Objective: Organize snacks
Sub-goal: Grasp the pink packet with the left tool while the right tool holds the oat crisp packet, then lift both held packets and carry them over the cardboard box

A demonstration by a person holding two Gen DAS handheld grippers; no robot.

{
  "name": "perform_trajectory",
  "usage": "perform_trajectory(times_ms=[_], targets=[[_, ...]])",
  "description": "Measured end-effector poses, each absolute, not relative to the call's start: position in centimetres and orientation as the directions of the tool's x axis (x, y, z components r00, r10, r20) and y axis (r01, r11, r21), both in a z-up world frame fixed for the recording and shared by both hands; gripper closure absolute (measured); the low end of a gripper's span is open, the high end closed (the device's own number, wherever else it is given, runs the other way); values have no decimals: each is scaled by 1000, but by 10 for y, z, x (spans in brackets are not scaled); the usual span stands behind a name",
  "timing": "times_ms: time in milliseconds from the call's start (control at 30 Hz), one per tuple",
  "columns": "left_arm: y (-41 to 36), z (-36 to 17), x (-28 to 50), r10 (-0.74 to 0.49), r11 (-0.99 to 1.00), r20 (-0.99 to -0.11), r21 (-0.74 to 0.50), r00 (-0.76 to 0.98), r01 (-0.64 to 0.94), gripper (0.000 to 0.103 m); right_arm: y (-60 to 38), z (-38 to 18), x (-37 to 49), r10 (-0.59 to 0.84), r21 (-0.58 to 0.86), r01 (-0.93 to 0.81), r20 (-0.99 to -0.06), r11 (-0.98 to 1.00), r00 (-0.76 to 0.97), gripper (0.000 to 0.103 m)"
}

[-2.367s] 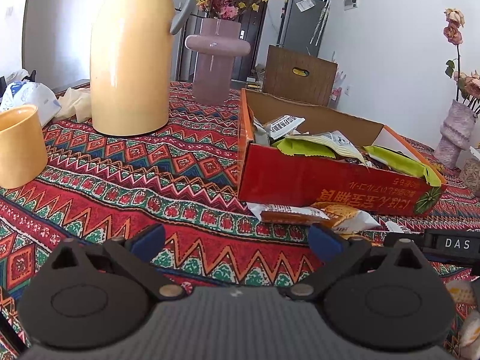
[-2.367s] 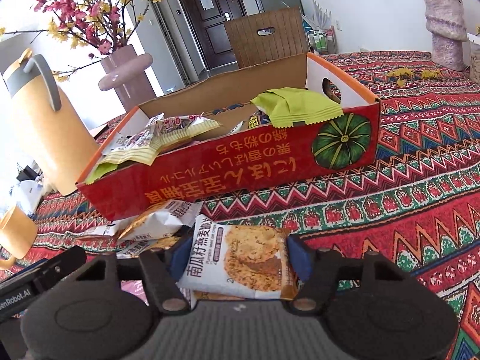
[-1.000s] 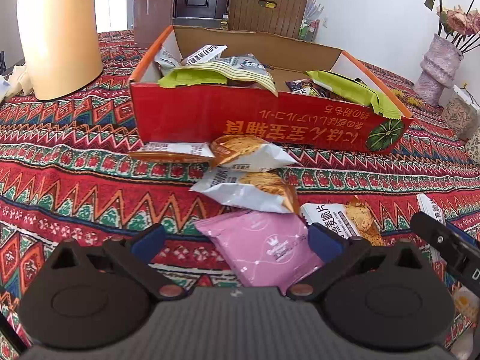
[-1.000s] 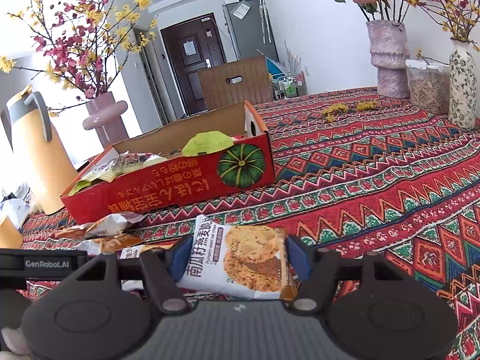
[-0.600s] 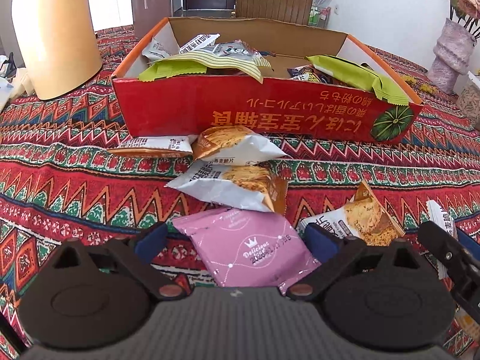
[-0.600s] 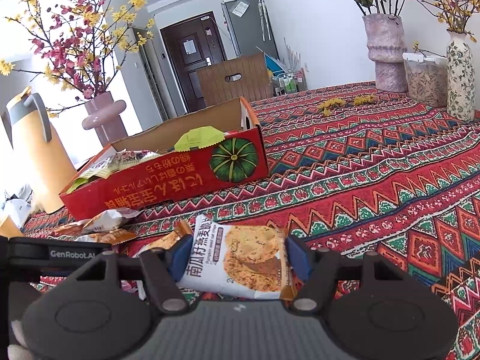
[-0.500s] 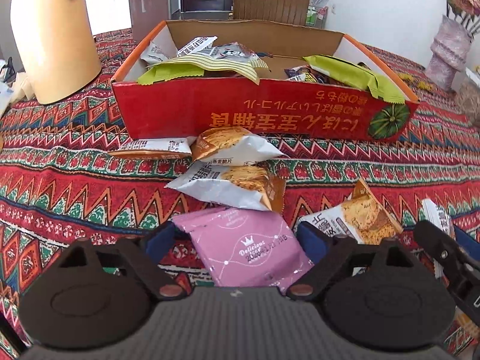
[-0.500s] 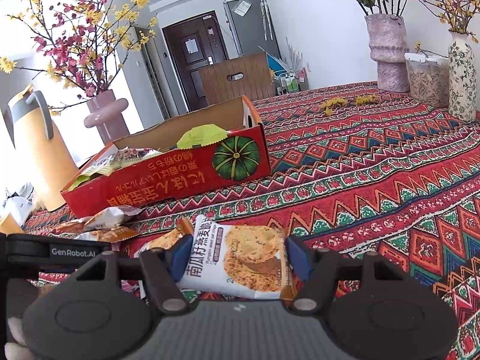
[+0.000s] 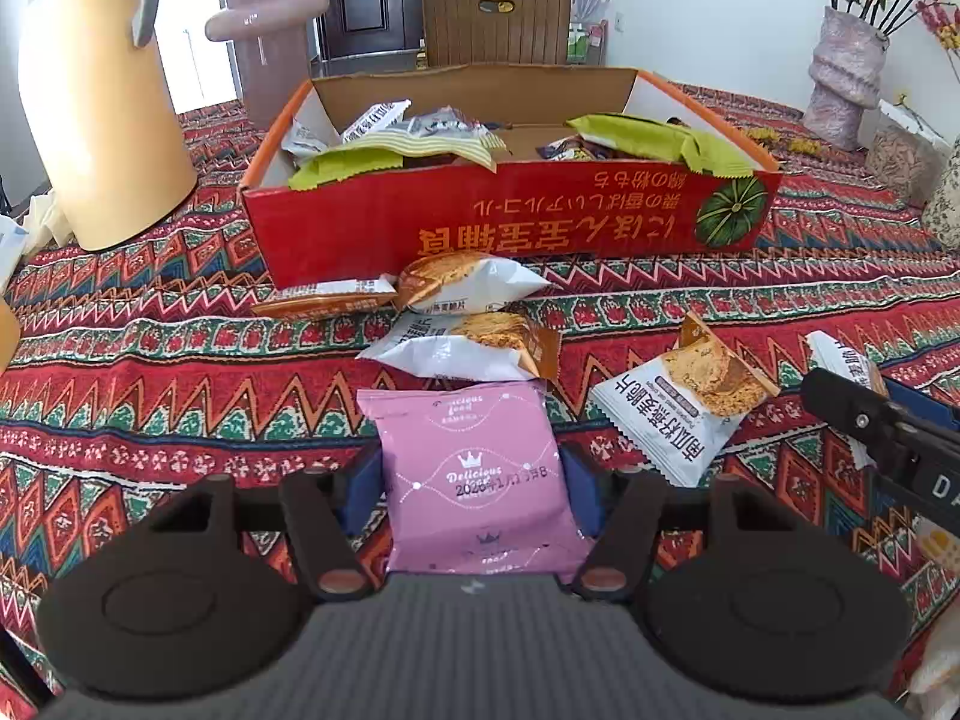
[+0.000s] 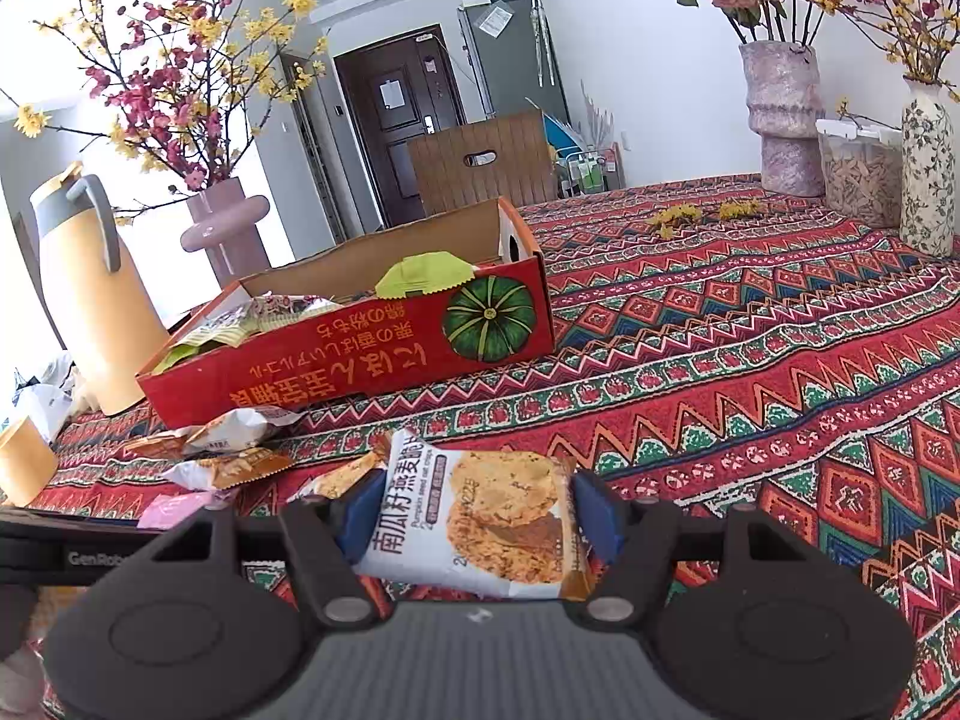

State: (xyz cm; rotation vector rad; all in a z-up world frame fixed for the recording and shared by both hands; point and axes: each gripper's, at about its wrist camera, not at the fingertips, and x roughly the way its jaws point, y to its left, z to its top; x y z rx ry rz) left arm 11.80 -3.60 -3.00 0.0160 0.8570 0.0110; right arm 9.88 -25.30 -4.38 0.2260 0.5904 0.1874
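A pink snack packet [image 9: 474,456] lies on the patterned tablecloth between the fingers of my left gripper [image 9: 471,489]. Its jaws are closing, and both blue pads touch the packet's sides. My right gripper [image 10: 475,507] is shut on a white oat-crisp packet [image 10: 480,528] and holds it just above the cloth. The red cardboard box [image 9: 510,228] behind holds several snacks. In front of it lie loose packets: a flat one [image 9: 324,300], two puffy white ones [image 9: 462,285] [image 9: 462,348], and one further right [image 9: 684,402].
A yellow thermos jug [image 9: 90,120] and a pink vase [image 9: 270,30] stand left of the box. A yellow cup [image 10: 24,462] is at the far left. Vases [image 10: 780,120] and a jar [image 10: 858,174] line the right wall side. A wooden chair [image 9: 498,18] stands behind.
My left gripper has moved in over the pink packet and its jaws have narrowed from wide open onto the packet's sides. The right gripper keeps its packet, nearly still.
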Motion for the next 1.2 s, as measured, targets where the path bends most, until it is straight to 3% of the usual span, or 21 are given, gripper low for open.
perform_trajectory(times_ms=[500,1200], targets=[[-35,25,83,-46,999,-642,-9,765,53,40,-244,-18,87,227,208,-142,-474,968,851,36],[-23,73,133,-29,999,-559,-30,828,15,40,-223,20,134,247,165,-196,-397,967,884,36]])
